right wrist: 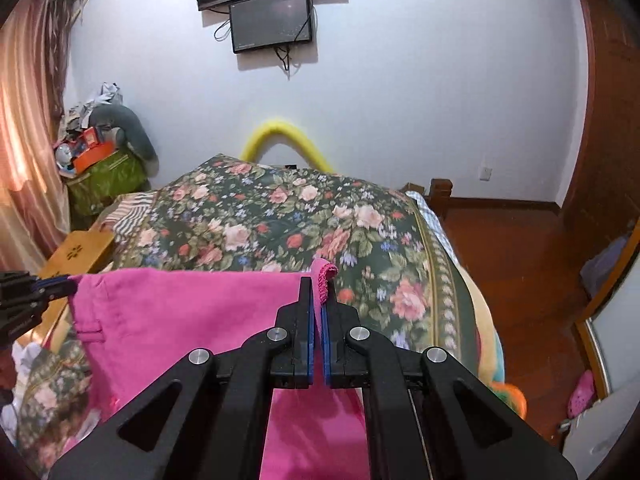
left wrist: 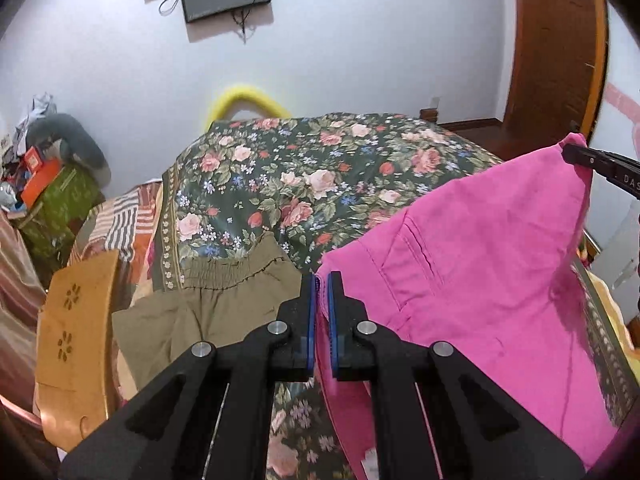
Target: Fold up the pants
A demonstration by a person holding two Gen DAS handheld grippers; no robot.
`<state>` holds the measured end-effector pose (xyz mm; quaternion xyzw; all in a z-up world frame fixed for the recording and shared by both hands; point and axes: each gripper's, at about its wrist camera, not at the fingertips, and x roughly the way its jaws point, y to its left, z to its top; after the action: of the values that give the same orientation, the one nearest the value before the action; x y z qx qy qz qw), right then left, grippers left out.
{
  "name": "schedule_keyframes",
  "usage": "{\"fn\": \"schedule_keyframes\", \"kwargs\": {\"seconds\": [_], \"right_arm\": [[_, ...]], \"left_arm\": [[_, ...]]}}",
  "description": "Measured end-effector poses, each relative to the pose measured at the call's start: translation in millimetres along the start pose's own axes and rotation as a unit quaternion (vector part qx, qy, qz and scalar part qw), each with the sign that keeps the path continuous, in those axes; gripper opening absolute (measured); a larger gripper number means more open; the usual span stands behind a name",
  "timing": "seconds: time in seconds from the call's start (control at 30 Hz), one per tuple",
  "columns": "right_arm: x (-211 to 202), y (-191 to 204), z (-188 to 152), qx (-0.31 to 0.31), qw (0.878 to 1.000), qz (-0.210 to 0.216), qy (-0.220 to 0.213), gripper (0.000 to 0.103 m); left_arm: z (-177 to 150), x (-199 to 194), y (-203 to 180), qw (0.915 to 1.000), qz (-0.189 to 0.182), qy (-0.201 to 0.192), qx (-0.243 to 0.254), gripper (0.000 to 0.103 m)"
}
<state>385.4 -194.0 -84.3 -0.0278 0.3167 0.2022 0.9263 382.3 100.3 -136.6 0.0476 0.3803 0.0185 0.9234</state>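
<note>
Pink pants [left wrist: 480, 264] hang stretched between both grippers above the floral bed. My left gripper [left wrist: 321, 280] is shut on one corner of their waistband, and the pink cloth shows between its blue pads. My right gripper [right wrist: 319, 284] is shut on the other corner of the pink pants [right wrist: 180, 320], with a bunched pink edge sticking out past its fingertips. In the left wrist view the right gripper's tip [left wrist: 570, 152] pinches the far corner at the upper right. The left gripper's tip [right wrist: 60, 287] shows at the left edge of the right wrist view. A back pocket faces the left camera.
Olive pants [left wrist: 208, 304] with an elastic waist lie on the floral bedspread [left wrist: 304, 176] to the left. A wooden board [left wrist: 76, 336] lies at the bed's left side. Beyond stand a cluttered green box [right wrist: 104, 176], a yellow foam arch [right wrist: 280, 136], wall screens [right wrist: 272, 20] and a wooden floor [right wrist: 512, 248] on the right.
</note>
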Motion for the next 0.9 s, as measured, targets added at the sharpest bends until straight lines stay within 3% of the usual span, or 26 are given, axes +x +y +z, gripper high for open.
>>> {"fn": "schedule_keyframes", "kwargs": {"seconds": [0.43,0.8,0.9], "right_arm": [[-78,6,-88,0.017,0.999,0.023,0.036,0.002],[-110,28,-168,0.001,0.996,0.032,0.086,0.002],[-114,32,-189,-0.005,0.996,0.017,0.091,0.002]], "left_arm": [[-77,-76,-31,0.9986,0.018,-0.005,0.049,0.006],[-168,-83,-52,0.996,-0.005,0.066,0.06,0.005],[-189,-82,-53,0.9948,-0.007,0.086,0.055,0.005]]}}
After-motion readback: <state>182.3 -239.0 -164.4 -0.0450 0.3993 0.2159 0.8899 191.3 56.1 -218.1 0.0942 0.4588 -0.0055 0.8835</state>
